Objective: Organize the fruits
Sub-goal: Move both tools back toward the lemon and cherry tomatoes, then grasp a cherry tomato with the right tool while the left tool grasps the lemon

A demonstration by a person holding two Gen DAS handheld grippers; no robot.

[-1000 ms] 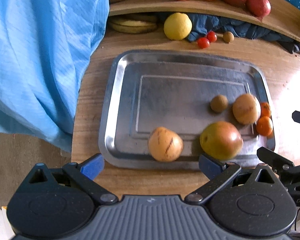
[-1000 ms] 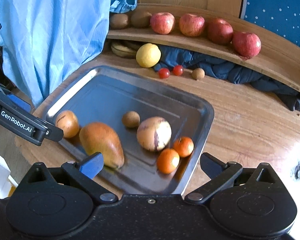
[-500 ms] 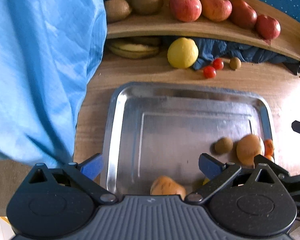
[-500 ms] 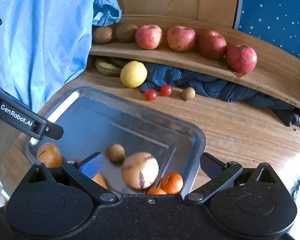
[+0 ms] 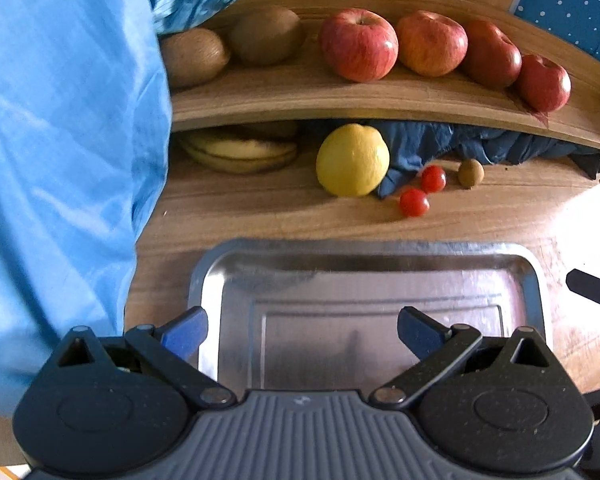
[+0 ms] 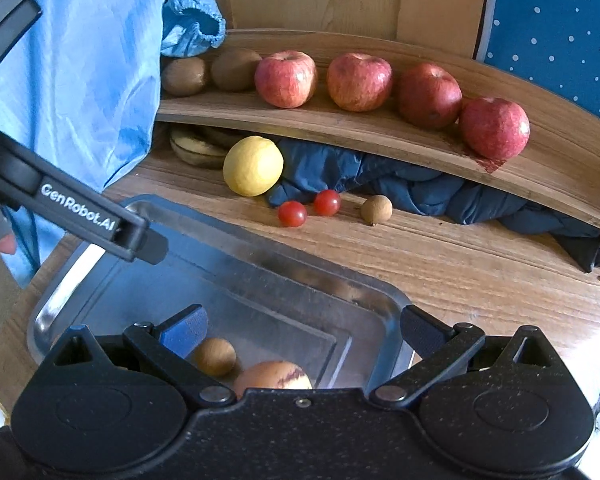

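Both the left tool (image 5: 302, 330) and right tool (image 6: 302, 330) gape wide and empty over the tray (image 6: 236, 240); loose lemon (image 6: 253, 166) waits at 12 o'clock, likely sorted beside shelf apples (image 6: 286, 79)

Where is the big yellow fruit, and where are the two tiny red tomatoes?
yellow fruit (image 6: 253, 166): right wrist view, middle of its rounded front.
left tomato (image 6: 292, 213): right wrist view, centre of its shiny skin.
right tomato (image 6: 327, 202): right wrist view, centre, beside the blue cloth.
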